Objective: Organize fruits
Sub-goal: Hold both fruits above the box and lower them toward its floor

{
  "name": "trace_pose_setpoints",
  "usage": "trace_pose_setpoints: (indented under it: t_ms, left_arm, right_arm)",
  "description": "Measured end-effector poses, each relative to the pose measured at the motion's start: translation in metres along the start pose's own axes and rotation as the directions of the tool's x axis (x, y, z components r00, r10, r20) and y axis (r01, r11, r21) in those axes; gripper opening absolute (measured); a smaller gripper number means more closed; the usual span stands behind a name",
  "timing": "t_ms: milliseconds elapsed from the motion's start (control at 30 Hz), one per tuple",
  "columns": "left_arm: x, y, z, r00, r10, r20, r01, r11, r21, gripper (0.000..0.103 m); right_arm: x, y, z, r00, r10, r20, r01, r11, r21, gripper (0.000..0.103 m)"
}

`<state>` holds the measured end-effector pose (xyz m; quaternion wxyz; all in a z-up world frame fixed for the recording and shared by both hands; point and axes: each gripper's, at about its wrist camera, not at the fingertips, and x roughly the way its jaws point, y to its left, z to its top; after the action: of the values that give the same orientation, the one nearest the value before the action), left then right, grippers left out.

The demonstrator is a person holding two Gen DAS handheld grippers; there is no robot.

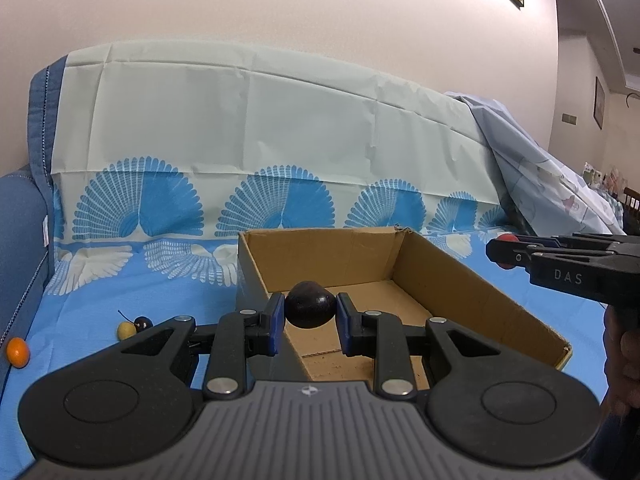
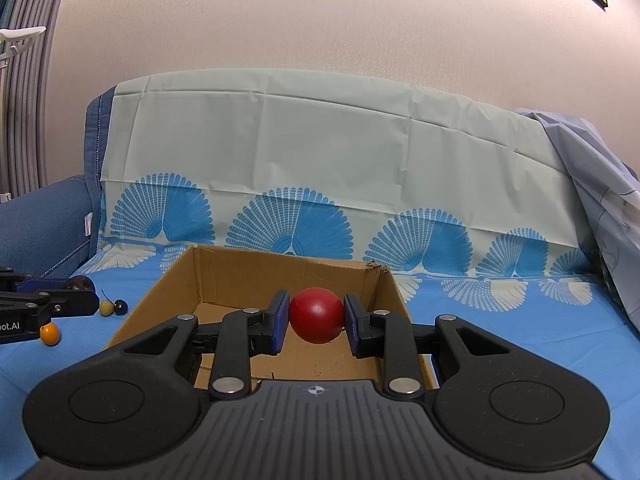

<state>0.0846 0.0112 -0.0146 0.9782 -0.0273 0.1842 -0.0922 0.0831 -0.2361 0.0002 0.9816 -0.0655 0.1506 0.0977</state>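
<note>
Two fruits held over the open brown cardboard box (image 2: 248, 276).

The left gripper (image 1: 310, 314) pinches a dark purple, plum-like fruit (image 1: 311, 304) between its blue pads above the box's left wall; the right gripper (image 2: 316, 318) pinches a round red fruit (image 2: 317, 314) above the box. On the blue patterned cloth (image 1: 132, 292) to the left lie an orange fruit (image 1: 17, 352), a yellow one (image 1: 126, 330) and a small dark one (image 1: 143, 322).

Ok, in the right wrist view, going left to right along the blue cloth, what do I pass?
Left gripper holding a dark fruit → orange fruit → yellow fruit → small dark fruit → cardboard box → red fruit in the right gripper.
</note>
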Motion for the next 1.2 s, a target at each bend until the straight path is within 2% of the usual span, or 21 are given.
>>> trace_pose_setpoints:
  t_ms: [1200]
  left_arm:
    - [0.0021, -0.0079, -0.0008, 1.0, -0.01, 0.003, 0.01, 1.0, 0.016, 0.03]
  right_arm:
    - [0.0048, 0.0068, -0.001, 1.0, -0.005, -0.004, 0.005, 1.0, -0.001, 0.03]
